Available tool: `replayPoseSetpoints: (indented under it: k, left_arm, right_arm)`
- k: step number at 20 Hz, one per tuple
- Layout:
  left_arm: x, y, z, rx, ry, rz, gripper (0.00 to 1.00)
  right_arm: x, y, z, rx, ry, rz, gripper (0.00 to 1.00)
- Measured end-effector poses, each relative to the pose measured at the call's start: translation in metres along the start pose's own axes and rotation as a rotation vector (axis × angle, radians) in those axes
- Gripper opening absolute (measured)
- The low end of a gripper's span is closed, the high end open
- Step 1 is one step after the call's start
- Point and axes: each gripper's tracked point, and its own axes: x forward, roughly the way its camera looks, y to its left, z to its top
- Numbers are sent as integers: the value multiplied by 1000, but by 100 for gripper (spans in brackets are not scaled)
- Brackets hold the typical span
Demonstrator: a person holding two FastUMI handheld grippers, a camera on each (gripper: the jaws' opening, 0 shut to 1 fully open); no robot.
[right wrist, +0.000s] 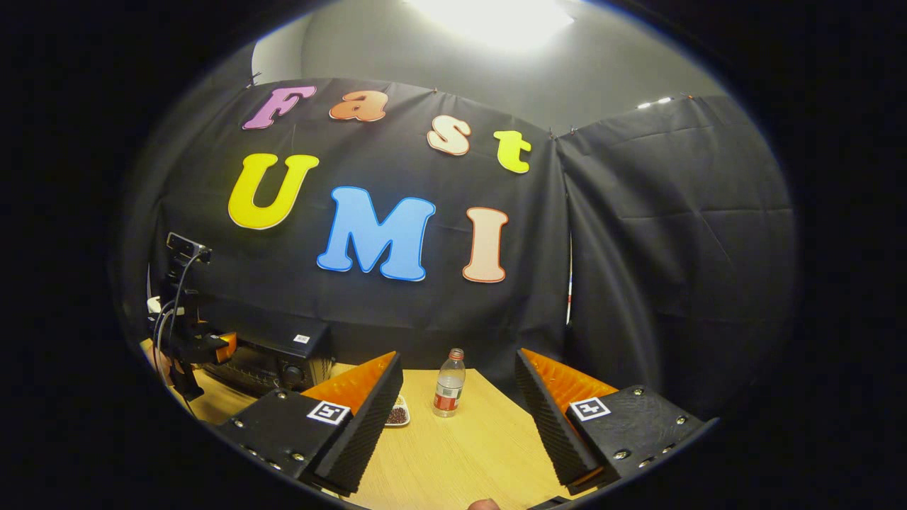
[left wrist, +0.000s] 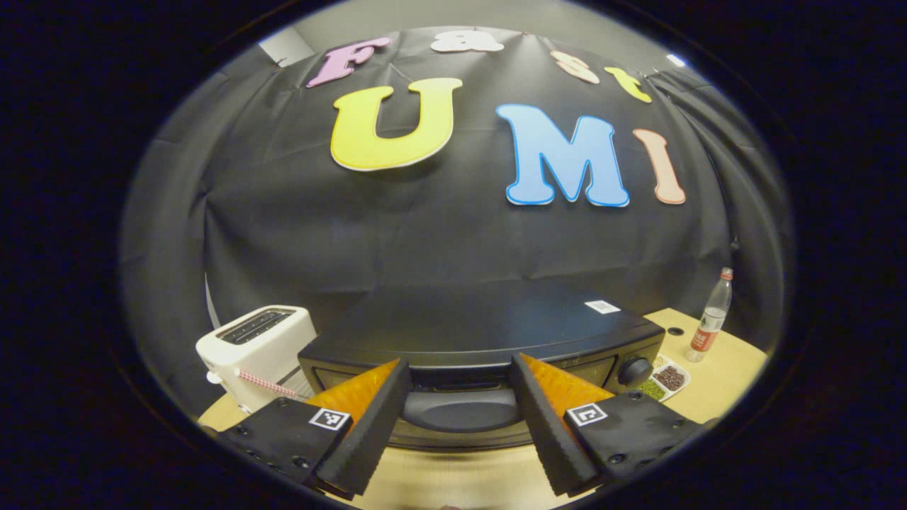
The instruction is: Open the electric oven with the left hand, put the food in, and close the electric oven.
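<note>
Left hand-held gripper [left wrist: 460, 418]: gaping wide, gripping nothing, hovering just in front of the oven.
Oven [left wrist: 482, 333]: sitting on the surface [left wrist: 453, 482] dead ahead of this gripper, door shut; the handle [left wrist: 460, 409] is lying between the two fingers, low on the front.
Handle axis: running crosswise, from finger to finger, so the jaws are straddling its length, not its thickness.
Right hand-held gripper [right wrist: 459, 425]: also spread wide and empty, pointing at a bottle [right wrist: 448, 384]; the oven is lying well off to its left.
Nearer hand: the left, by far.
Food: a dish [left wrist: 669, 377] is sitting just right of the oven.
Judgement: opening looks not yet begun.
</note>
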Motion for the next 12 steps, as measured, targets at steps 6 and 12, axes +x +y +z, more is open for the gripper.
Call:
replayPoseSetpoints:
  k: [6, 12]
  left_arm:
    - [-24, 0, -7, 6, -6, 7, 100]
    - [-61, -1, -28, -16, -3, 26, 100]
  right_arm:
    - [-1, 3, 10, 9, -22, 38, 97]
    - [-7, -3, 12, 13, -24, 83, 97]
